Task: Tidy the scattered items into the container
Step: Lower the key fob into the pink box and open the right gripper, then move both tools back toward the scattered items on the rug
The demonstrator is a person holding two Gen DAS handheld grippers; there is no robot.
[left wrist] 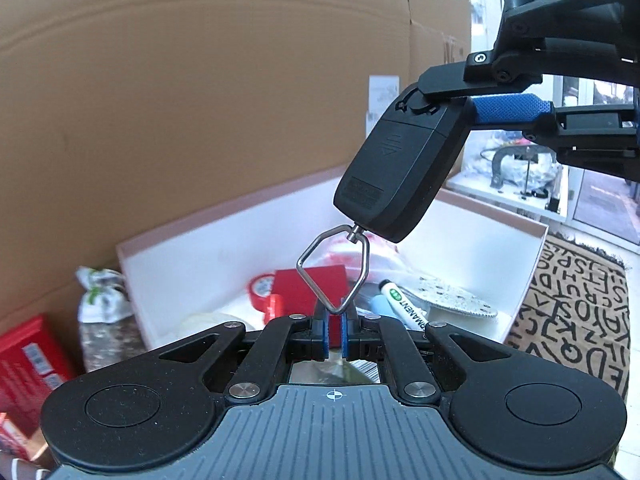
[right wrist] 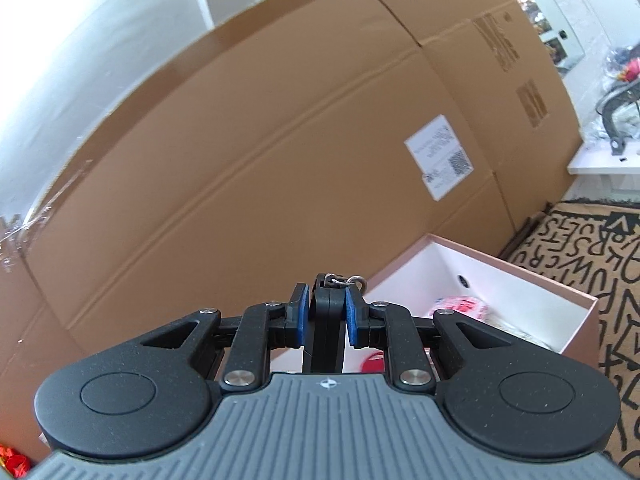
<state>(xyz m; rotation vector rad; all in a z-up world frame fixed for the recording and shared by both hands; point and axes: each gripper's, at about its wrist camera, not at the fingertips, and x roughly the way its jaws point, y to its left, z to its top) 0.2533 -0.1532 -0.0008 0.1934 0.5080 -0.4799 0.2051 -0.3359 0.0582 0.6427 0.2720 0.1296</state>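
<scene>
A black hand-held hanging scale (left wrist: 400,172) hangs in the air above the white open box (left wrist: 180,264). My right gripper (left wrist: 460,100) is shut on the scale's upper end; in the right wrist view the scale body (right wrist: 326,328) sits between its blue pads (right wrist: 352,316). A metal triangle ring (left wrist: 332,270) hangs from the scale's lower end. My left gripper (left wrist: 334,336) is closed around the ring's lowest corner. The box holds a red box (left wrist: 310,284), red tape (left wrist: 262,290), a marker (left wrist: 404,304) and a perforated disc (left wrist: 456,300).
A big cardboard carton (right wrist: 280,140) stands behind the white box (right wrist: 520,280). A rug with black letters (left wrist: 576,320) lies to the right. A wrapped packet (left wrist: 100,292) and a red package (left wrist: 28,364) lie left of the box. A white shelf (right wrist: 604,164) is far right.
</scene>
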